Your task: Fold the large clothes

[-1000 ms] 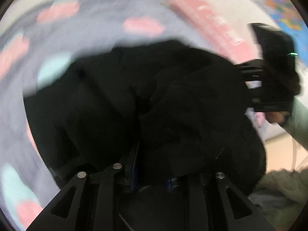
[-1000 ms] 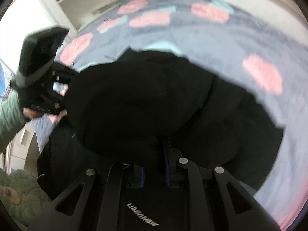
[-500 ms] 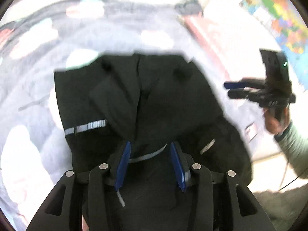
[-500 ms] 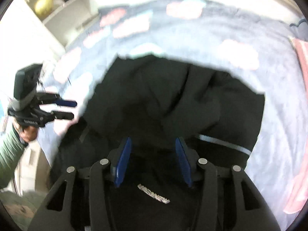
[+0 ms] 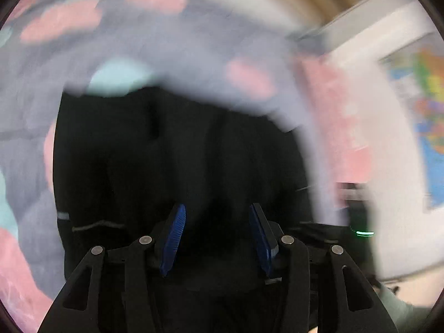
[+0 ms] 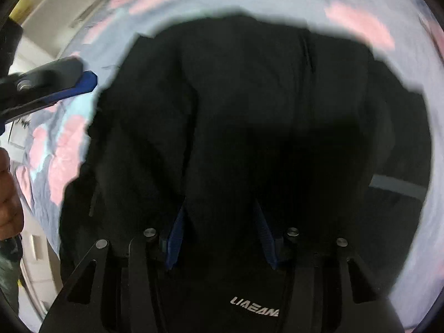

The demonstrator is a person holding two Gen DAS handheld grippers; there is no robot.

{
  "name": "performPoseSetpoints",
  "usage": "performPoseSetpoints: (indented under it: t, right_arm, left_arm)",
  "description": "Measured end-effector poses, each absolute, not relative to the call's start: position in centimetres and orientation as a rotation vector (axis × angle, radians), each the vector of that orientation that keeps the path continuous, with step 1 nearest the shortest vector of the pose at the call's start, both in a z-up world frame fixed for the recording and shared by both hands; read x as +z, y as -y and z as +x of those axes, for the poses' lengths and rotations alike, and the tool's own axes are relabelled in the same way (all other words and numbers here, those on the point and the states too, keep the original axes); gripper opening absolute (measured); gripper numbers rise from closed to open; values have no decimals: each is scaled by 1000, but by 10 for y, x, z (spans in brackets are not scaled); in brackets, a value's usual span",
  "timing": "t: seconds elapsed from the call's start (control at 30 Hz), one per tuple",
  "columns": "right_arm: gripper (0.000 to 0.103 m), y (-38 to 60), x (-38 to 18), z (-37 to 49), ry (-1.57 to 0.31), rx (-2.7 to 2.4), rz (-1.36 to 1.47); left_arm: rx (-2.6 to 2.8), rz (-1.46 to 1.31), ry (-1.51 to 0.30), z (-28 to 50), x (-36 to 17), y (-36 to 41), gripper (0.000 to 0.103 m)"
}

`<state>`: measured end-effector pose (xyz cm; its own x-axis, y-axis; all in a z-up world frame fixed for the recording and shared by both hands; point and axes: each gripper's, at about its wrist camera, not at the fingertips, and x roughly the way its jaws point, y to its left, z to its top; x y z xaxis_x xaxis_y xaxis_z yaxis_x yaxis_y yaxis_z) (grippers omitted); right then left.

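Note:
A large black garment [image 5: 177, 149] with grey reflective stripes lies folded on the bed; it also fills the right wrist view [image 6: 249, 111]. My left gripper [image 5: 216, 222] is open and empty just above the garment's near part. My right gripper [image 6: 219, 222] is open and empty over the garment too. The left gripper's blue-tipped fingers [image 6: 83, 83] show at the left edge of the right wrist view, beside the garment. The left wrist view is blurred by motion.
The bed cover [image 6: 402, 249] is grey-blue with pink and pale blue patches. A pink cloth [image 5: 341, 127] lies at the bed's right side. A white wall with a coloured map [image 5: 427, 116] stands to the right; white shelves [image 6: 55, 19] stand left.
Both grippers have opened and let go of the black garment, which now lies folded on the bed. Both grippers have come down closer to it.

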<state>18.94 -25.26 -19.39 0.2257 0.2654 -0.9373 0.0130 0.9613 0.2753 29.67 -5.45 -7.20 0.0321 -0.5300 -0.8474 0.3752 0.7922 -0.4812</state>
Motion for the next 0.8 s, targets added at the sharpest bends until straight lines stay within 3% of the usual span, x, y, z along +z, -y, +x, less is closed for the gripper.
performPoseSetpoints:
  t: [0.17, 0.4, 0.53, 0.6, 0.7, 0.8]
  right_arm:
    - [52, 270, -193, 173, -1293, 186, 340]
    - [52, 265, -143, 157, -1151, 95, 235]
    - [52, 260, -175, 158, -1224, 59, 231]
    - [52, 264, -191, 159, -1235, 53, 239]
    - [52, 262, -202, 161, -1248, 42, 227]
    - [51, 260, -206, 158, -1232, 48, 206]
  left_arm:
    - [-614, -17, -1386, 283, -118, 73, 48]
    - [-594, -28, -1356, 278, -98, 74, 49]
    - [-692, -121, -1319, 259, -78, 60, 50]
    - [-709, -90, -1360, 252, -93, 65, 55]
    - [-638, -9, -1416, 251, -130, 73, 54]
    - [-630, -23, -1433, 258, -135, 75, 55]
